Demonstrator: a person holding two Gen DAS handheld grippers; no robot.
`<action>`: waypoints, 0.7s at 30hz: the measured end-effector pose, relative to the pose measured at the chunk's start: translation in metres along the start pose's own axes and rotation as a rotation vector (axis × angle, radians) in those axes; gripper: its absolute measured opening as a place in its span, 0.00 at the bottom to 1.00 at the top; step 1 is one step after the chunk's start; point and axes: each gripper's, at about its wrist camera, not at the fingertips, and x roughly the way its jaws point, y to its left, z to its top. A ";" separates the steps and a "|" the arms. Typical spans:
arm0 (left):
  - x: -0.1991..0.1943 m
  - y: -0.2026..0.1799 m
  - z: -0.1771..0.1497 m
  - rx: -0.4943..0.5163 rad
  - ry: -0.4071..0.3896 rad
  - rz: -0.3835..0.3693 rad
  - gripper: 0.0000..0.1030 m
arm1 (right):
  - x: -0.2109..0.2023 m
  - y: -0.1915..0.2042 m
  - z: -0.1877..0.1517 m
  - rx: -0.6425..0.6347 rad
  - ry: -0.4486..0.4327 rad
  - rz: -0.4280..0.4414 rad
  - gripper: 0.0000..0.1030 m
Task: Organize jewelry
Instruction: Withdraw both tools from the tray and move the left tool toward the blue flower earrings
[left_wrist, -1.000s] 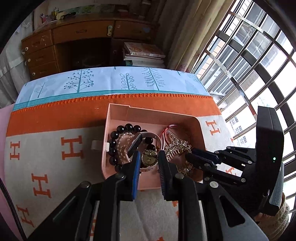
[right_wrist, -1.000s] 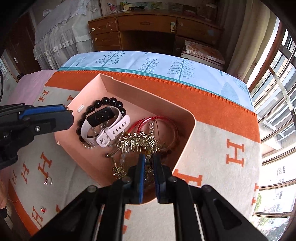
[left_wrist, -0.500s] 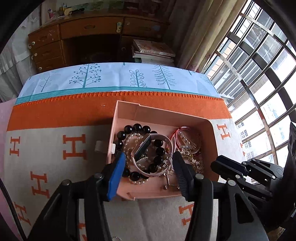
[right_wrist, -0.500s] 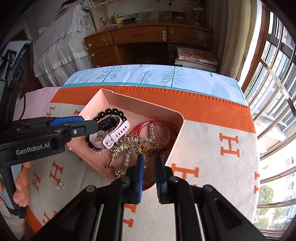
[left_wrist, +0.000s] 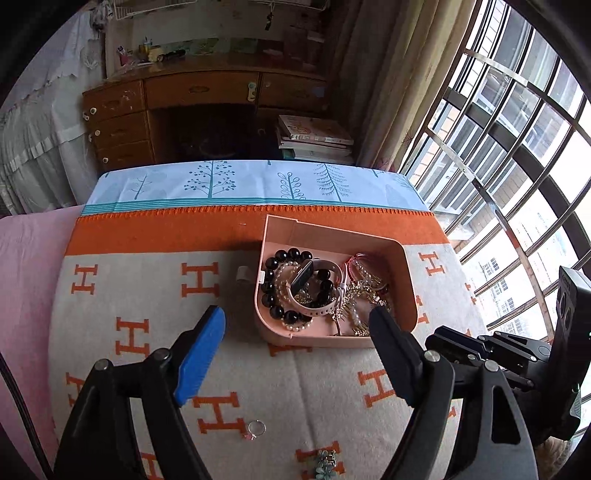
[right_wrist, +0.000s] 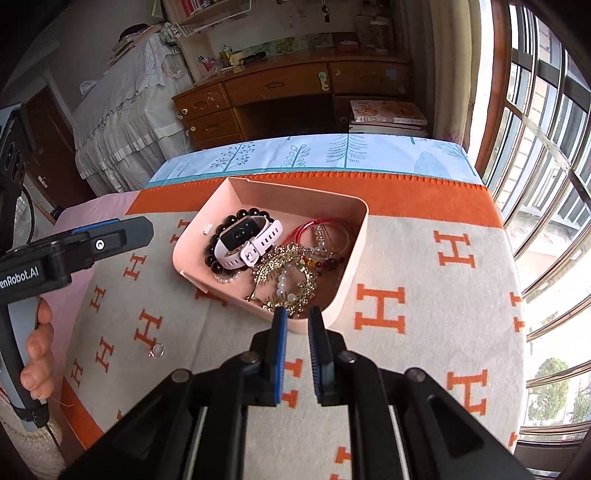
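Observation:
A pink tray (left_wrist: 410, 288) (right_wrist: 354, 251) sits on the orange-and-grey blanket. It holds a pink-strapped watch (left_wrist: 314, 269) (right_wrist: 251, 240), a black bead bracelet (left_wrist: 288, 254), pearls, a gold hairpiece (right_wrist: 284, 266) and a red cord bracelet (right_wrist: 317, 225). My left gripper (left_wrist: 295, 317) hovers above the tray's near wall. Its jaws are opening wide with nothing between them. My right gripper (right_wrist: 297, 317) hangs over the tray's near corner, shut and holding nothing. A small ring (left_wrist: 256, 428) (right_wrist: 158, 350) lies loose on the blanket in front of the tray.
A blue flower piece (left_wrist: 325, 461) lies on the blanket near the bottom edge. A small white clip (left_wrist: 243, 274) sits just left of the tray. A person's hand (right_wrist: 37, 343) holds the left gripper's handle. A wooden desk (left_wrist: 207, 92) and windows stand beyond.
My left gripper opened wide and pulled back and up from the tray, leaving the watch lying inside. My right gripper also drew back from the jewelry, still shut.

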 end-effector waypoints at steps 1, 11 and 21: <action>-0.007 0.001 -0.003 -0.002 -0.010 0.001 0.76 | -0.004 0.002 -0.003 -0.004 -0.003 0.006 0.11; -0.067 0.003 -0.048 -0.025 -0.072 -0.011 0.76 | -0.036 0.028 -0.040 -0.025 -0.027 0.078 0.11; -0.099 -0.013 -0.106 -0.026 -0.144 0.045 0.82 | -0.045 0.041 -0.070 -0.043 -0.028 0.103 0.11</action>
